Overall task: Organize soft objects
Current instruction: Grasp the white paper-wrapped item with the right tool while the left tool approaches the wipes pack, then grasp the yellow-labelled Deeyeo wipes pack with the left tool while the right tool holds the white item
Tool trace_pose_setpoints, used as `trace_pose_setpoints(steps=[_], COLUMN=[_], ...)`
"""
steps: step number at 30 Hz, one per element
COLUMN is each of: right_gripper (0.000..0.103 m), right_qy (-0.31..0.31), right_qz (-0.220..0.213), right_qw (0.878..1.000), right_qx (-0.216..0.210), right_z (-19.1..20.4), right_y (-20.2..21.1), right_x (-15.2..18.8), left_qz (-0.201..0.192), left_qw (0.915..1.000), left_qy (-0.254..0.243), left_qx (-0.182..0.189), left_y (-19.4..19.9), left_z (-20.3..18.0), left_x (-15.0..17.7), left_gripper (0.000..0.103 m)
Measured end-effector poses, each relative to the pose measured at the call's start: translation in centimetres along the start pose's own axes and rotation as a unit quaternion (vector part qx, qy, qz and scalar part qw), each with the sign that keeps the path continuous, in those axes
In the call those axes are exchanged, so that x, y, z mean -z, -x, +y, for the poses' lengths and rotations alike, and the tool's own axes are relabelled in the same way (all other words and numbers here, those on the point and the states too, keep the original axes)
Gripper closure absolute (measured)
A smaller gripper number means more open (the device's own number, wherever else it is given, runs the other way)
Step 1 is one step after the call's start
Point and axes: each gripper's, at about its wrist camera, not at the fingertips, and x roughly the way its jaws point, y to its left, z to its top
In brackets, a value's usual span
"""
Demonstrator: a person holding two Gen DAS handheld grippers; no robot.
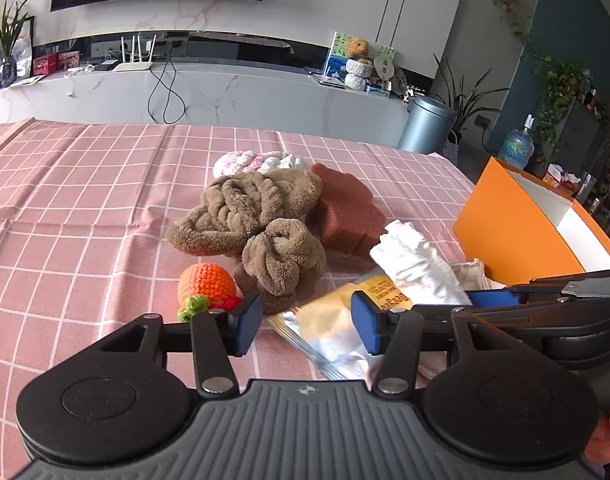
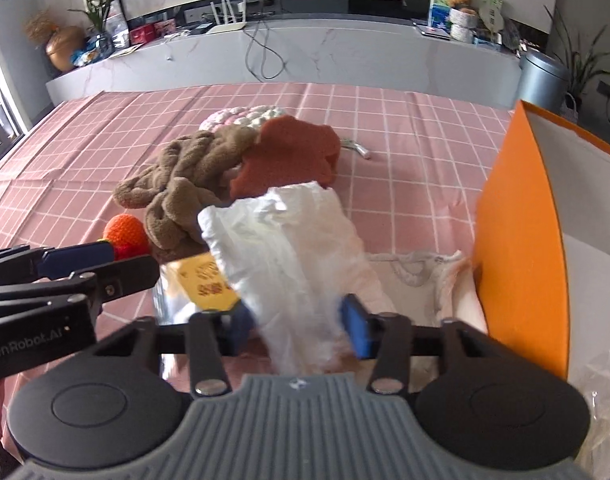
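Right claw [image 2: 297,322]: blue pads spread, white plastic bag [image 2: 289,248] lying between them; pad contact unclear, so can't tell if it's gripping. Bag runs toward 12 o'clock from the claw and looks lifted off the bench [image 2: 405,152].

Left claw [image 1: 307,322]: pads apart, nothing clamped. Yellow foil snack packet [image 1: 333,320] sits on the bench between and below the pads; print on it too small to read. "GenRobot.AI" is legible on the left claw's body in the right wrist view.

Pile, from the left claw:
- orange crochet carrot [image 1: 207,286] at 11 o'clock, just beside the left pad
- brown knotted plush [image 1: 261,224] at 12, touching the carrot
- reddish-brown sponge [image 1: 347,216] at 1, against the plush
- pink-white knit piece [image 1: 257,162] behind the plush, far side

Orange box [image 2: 521,248] at 3 o'clock of the right claw, open, white inside. Cream drawstring pouch [image 2: 421,280] lies against its wall.
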Motion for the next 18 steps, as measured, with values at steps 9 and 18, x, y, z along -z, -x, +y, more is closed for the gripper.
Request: trace_pose_setpoints(steps=[9,18], right_gripper=[0.094,0.094], right_qy=[-0.003,0.021], right_qz=[-0.027,-0.052], right_qw=[1.000,0.998], right_qx=[0.015,0.021], right_z=[-0.5,-0.7], right_y=[2.0,3.9], right_x=[1.0,1.9], left_qz=[-0.004,-0.004], left_qw=[0.9981,0.9879], left_qy=[-0.044,-0.137], left_qx=[0.044,0.072], left_y=[0.1,-0.6], left_z=[-1.5,-2.5], left_x=[0.0,0.4], left_gripper=[0.019,0.015])
